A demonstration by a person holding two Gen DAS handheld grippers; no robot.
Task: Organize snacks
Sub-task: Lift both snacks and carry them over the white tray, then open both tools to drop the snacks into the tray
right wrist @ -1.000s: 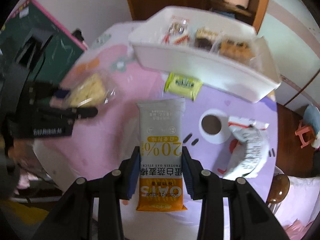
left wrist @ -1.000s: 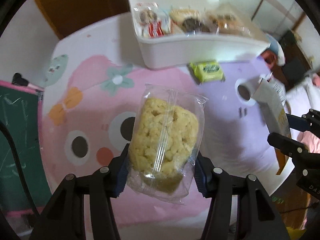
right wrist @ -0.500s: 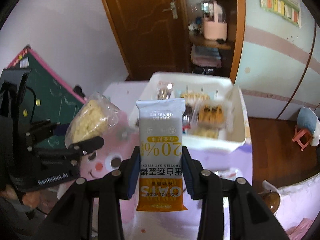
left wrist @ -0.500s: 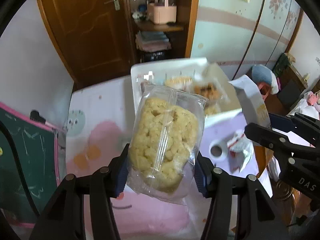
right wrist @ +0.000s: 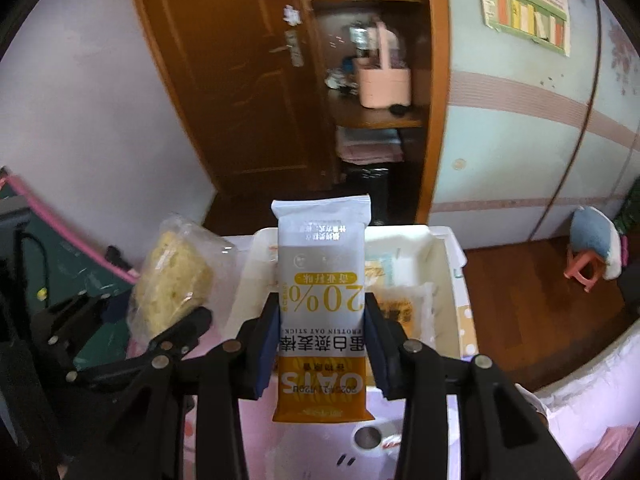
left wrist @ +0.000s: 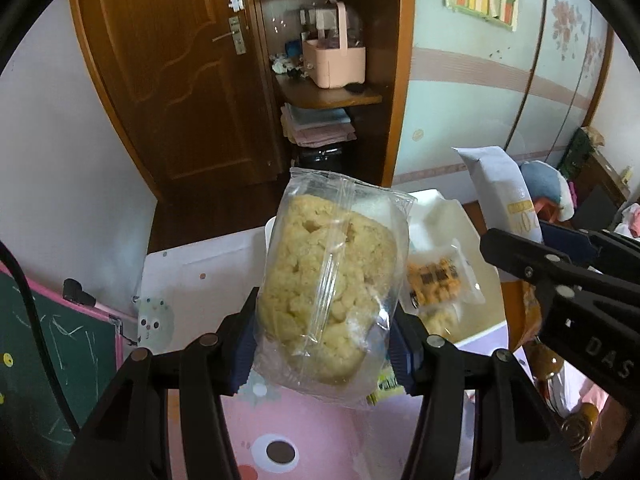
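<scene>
Blue pads of the left gripper (left wrist: 324,344) press both sides of a clear-wrapped rice crisp cake (left wrist: 330,296), which stands upright between them, lifted above the pink cartoon table mat (left wrist: 304,432). Beside it on the right, the right gripper (right wrist: 322,344) is clamped on a grey and orange oat bar (right wrist: 322,304), its print upside down toward the camera and the orange end nearest. Just beyond both snacks sits the white bin (right wrist: 448,280) on the table, with a packet of orange-brown biscuits (left wrist: 434,280) lying inside; the oat bar is held over the bin's near edge, the rice crisp cake to its left. Farther back stands a brown wooden door (left wrist: 168,80), and next to it shelves carrying a pink basket (left wrist: 334,64)
</scene>
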